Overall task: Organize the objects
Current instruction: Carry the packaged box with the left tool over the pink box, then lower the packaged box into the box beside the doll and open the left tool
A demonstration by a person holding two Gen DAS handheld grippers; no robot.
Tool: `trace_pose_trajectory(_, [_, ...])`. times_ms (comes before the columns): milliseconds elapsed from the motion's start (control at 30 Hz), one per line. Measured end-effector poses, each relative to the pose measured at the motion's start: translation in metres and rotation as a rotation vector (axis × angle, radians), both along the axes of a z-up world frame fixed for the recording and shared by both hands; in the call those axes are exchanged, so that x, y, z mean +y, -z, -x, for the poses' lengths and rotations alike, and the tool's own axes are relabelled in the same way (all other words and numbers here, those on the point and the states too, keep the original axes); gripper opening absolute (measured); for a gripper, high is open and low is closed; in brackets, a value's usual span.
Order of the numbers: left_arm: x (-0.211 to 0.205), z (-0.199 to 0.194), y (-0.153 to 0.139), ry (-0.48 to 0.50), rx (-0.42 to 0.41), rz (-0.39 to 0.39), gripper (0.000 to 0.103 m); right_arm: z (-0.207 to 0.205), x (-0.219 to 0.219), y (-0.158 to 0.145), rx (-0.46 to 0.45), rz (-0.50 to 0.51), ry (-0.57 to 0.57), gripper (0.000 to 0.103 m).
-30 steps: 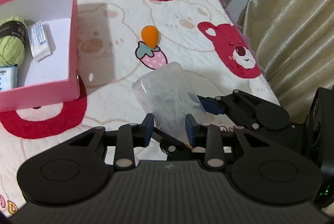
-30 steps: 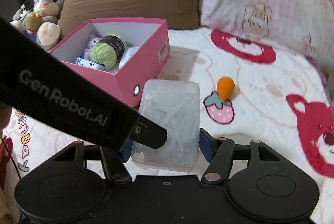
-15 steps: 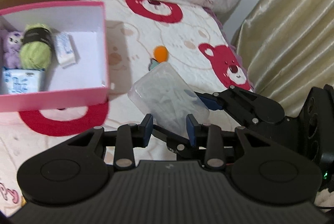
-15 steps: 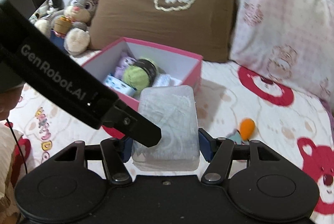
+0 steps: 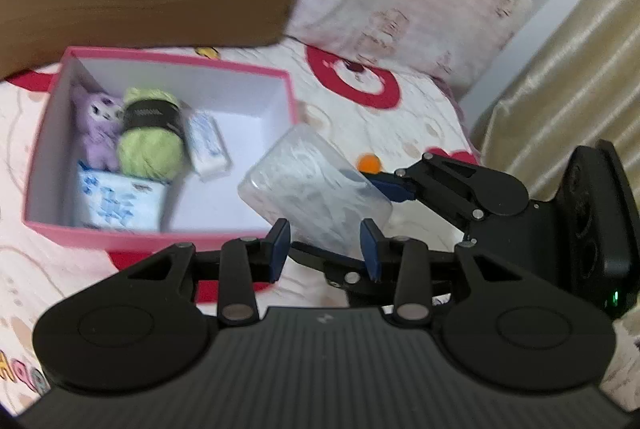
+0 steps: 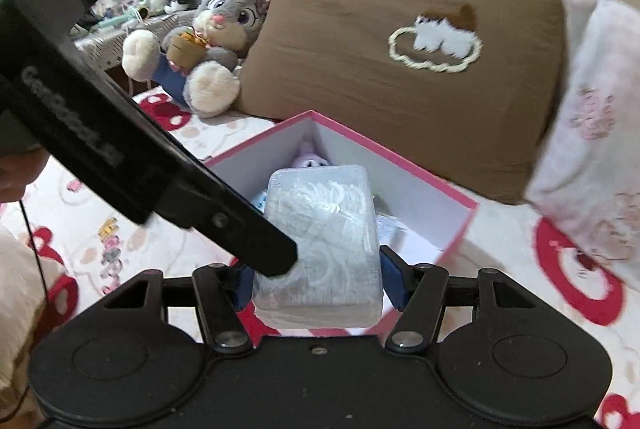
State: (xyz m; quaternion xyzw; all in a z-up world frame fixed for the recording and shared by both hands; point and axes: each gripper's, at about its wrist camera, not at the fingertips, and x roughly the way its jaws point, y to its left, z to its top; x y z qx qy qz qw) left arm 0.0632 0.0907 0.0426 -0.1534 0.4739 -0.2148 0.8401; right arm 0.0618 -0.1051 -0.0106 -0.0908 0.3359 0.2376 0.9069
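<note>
Your right gripper (image 6: 318, 285) clamps clear rectangular plastic case (image 6: 320, 229), long axis pointing ahead over near wall of open pink cardboard box (image 5: 280, 77). Left gripper (image 5: 324, 249) opening, pads apparently off case.

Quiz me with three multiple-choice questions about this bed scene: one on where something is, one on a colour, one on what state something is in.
1. Where is the ball of yarn?
A. In the pink box
B. On the brown pillow
C. Under the curtain

2. What colour is the small plush toy in the box?
A. Orange
B. Purple
C. Black

3. What is happening to the clear plastic case?
A. It lies flat on the bedspread
B. It sits closed inside the box
C. It is held up, clamped by the right hand-held gripper

Answers:
1. A, the yarn lies on the box floor beside the plush.
2. B, it is pale purple, in the box's corner.
3. C, the blue pads press its two sides, above the box's edge.
</note>
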Motion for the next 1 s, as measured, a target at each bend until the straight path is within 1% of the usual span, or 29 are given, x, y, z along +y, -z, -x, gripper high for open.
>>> trace_pose_trajectory(67, [0.010, -0.012, 0.000, -0.013, -0.007, -0.013, 0.036, -0.018, 0.001, 0.003, 0.026, -0.016, -0.035, 0.066])
trace_pose_trajectory(167, [0.022, -0.029, 0.007, -0.028, 0.006, -0.022, 0.037, -0.042, 0.009, 0.010, 0.070, 0.004, -0.096, 0.066])
trace_pose_trajectory(333, [0.038, -0.054, 0.037, -0.095, 0.033, -0.083, 0.038, -0.080, 0.024, 0.033, 0.197, 0.017, -0.216, 0.066])
trace_pose_trajectory(433, [0.045, -0.065, 0.055, -0.114, 0.045, -0.077, 0.038, -0.094, 0.032, 0.045, 0.229, 0.039, -0.277, 0.066])
trace_pose_trajectory(500, [0.051, -0.072, 0.069, -0.130, 0.060, -0.060, 0.038, -0.103, 0.037, 0.051, 0.255, 0.031, -0.311, 0.066])
trace_pose_trajectory(600, [0.058, -0.080, 0.086, -0.155, 0.085, -0.045, 0.038, -0.122, 0.045, 0.062, 0.293, 0.034, -0.320, 0.066])
trace_pose_trajectory(733, [0.070, -0.086, 0.100, -0.195, 0.107, -0.049, 0.038, -0.147, 0.055, 0.078, 0.359, -0.008, -0.304, 0.065])
trace_pose_trajectory(833, [0.081, -0.087, 0.105, -0.229, 0.110, -0.074, 0.038, -0.158, 0.066, 0.088, 0.391, -0.039, -0.299, 0.065])
trace_pose_trajectory(933, [0.092, -0.088, 0.109, -0.256, 0.117, -0.069, 0.038, -0.166, 0.081, 0.093, 0.413, -0.081, -0.290, 0.065])
trace_pose_trajectory(1000, [0.097, -0.088, 0.110, -0.270, 0.120, -0.076, 0.038, -0.170, 0.093, 0.097, 0.421, -0.079, -0.290, 0.065])
